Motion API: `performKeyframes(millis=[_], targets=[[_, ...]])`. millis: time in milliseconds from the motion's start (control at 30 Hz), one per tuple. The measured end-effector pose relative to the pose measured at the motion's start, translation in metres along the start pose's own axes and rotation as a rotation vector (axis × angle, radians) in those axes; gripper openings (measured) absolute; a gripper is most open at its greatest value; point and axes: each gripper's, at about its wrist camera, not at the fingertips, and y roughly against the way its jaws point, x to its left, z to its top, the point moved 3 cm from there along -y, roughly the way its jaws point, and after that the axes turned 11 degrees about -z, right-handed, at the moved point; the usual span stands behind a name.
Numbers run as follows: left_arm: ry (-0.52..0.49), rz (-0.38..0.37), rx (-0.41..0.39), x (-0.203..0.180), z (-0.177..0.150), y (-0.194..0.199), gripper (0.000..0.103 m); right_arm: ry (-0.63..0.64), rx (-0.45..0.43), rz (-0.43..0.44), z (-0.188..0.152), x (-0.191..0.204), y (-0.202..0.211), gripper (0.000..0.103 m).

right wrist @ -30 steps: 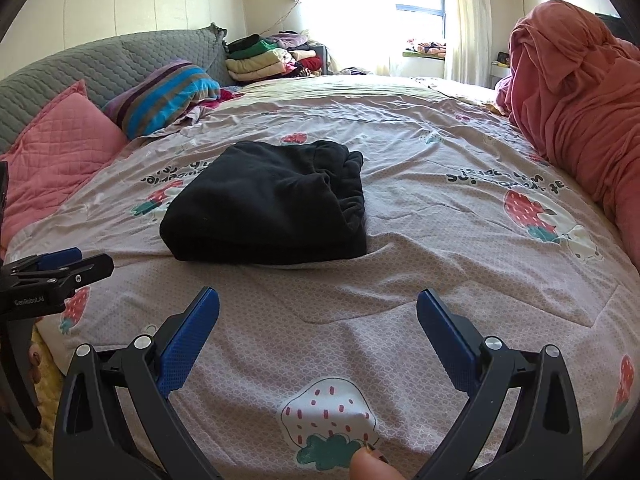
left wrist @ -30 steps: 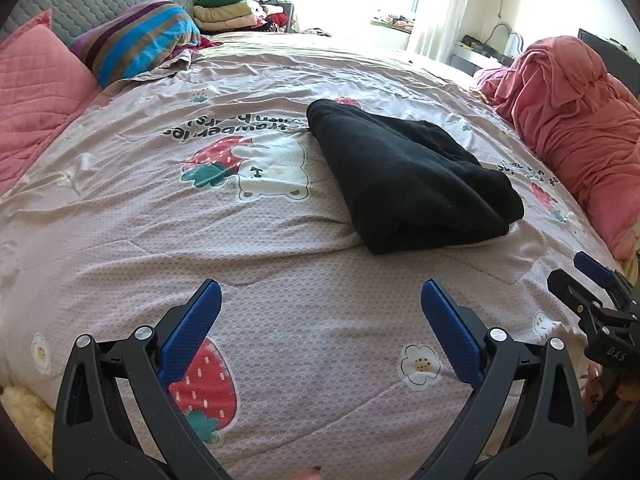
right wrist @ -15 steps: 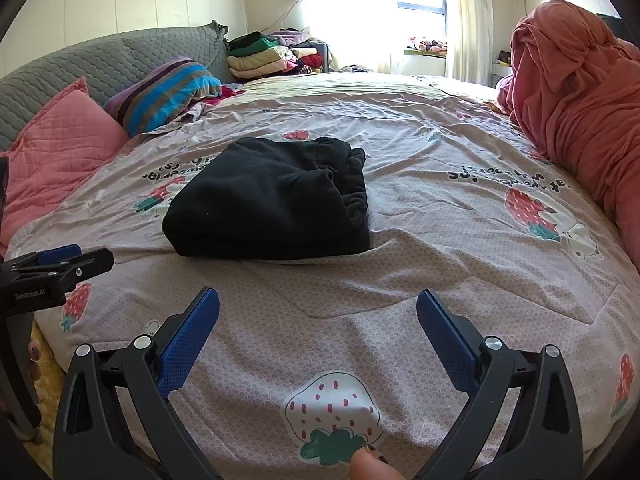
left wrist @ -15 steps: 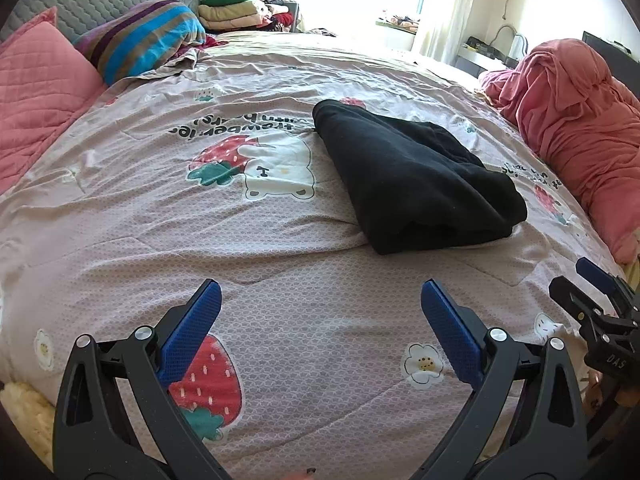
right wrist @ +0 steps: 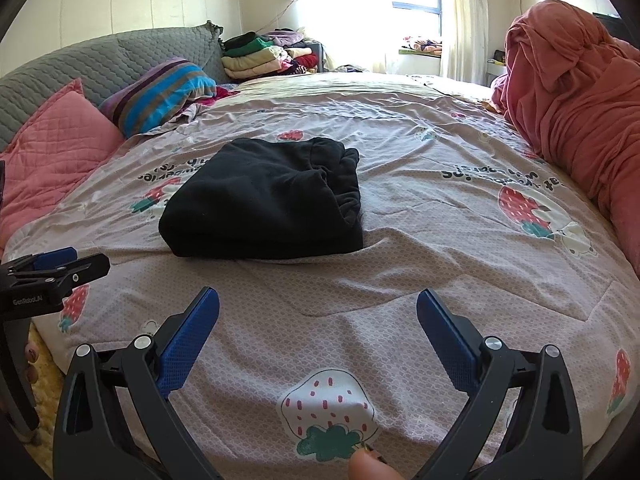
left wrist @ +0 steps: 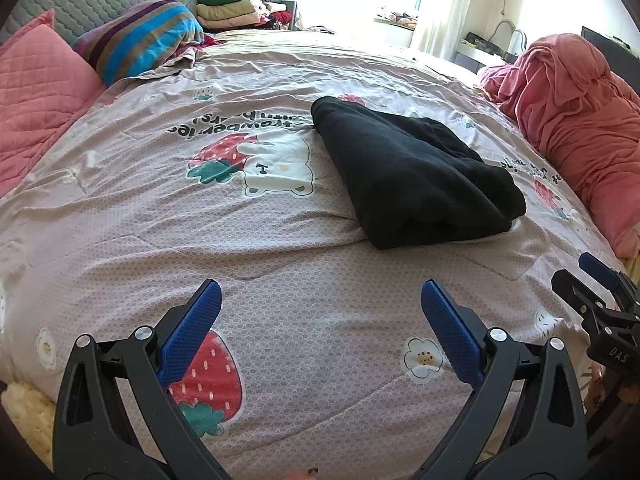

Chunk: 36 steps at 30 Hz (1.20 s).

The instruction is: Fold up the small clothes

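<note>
Left wrist: left gripper (left wrist: 320,300) spread wide, empty, over the bedspread (left wrist: 200,220). Black garment (left wrist: 412,176) lies folded mid-bed, well ahead and to the right. Looks soft, thick, light, so likely floppy; best pinched at a corner or hem.

Right wrist: right gripper (right wrist: 318,310) also spread, holding nothing. Garment straight ahead, gathered hem on its right side. Red blanket heap (right wrist: 580,92), pillows (right wrist: 60,148) and clothes stack (right wrist: 256,58) sit well clear; nothing blocks the approach.
</note>
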Motion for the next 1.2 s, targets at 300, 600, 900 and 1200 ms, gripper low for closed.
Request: performKeyframes(millis=[300, 600, 900, 1200], targets=[[-0.001, -0.001, 0.0, -0.001, 0.0, 0.0, 0.094, -0.002, 0.013, -0.006, -0.001, 0.0, 0.0, 0.098], [-0.007, 0.011, 0.013, 0.0, 0.0, -0.001, 0.094, 0.006, 0.023, -0.005, -0.001, 0.004, -0.002, 0.098], [0.022, 0.002, 0.021, 0.003, -0.001, -0.002, 0.094, -0.006, 0.029, -0.028, -0.003, 0.002, -0.002, 0.098], [0.074, 0.064, 0.015, 0.037, 0.0, 0.016, 0.094, -0.22, 0.123, -0.262, -0.022, -0.083, -0.001, 0.098]])
